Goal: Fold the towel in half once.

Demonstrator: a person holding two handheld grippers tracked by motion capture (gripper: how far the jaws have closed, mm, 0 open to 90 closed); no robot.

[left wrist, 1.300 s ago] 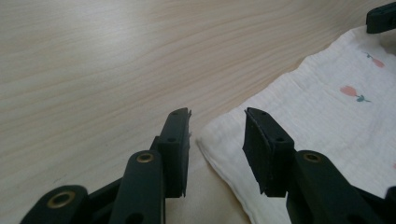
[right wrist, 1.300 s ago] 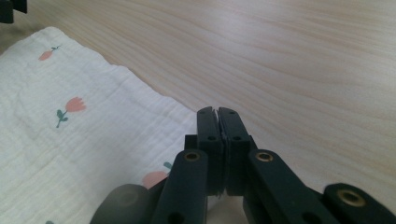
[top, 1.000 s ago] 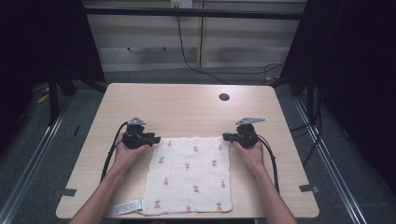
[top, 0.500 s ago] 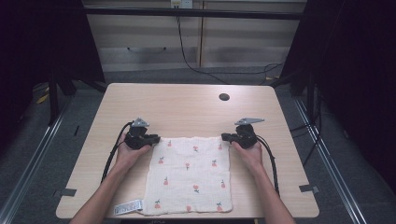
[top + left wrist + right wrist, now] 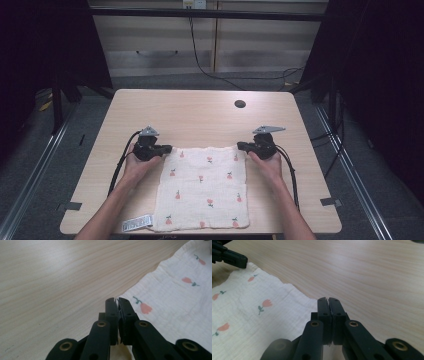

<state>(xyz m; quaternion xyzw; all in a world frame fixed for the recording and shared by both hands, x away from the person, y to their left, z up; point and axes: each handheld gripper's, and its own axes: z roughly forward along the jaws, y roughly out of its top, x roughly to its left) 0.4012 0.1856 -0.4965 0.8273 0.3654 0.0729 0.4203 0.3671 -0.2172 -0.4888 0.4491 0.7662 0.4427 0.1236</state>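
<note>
At the cloth's (image 5: 202, 187) far corners, both grippers (image 5: 169, 148) (image 5: 240, 146) seemingly pinch.

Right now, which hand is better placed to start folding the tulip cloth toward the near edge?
Neither clearly: left gripper and right gripper each pinch a far corner of the cloth.

The high view looks forward and down from above the person's side of the desk (image 5: 200, 115), far enough off to take in the whole top, the floor around it and the cabinets behind. Each gripper view sits low and very near, looking along its own black jaws across the wood: the left claw (image 5: 116, 301) at the far left corner of the cloth (image 5: 175, 302), the right claw (image 5: 328, 300) at its far right corner. All three views share that far cloth edge, and the right gripper view catches the left claw farther off
</note>
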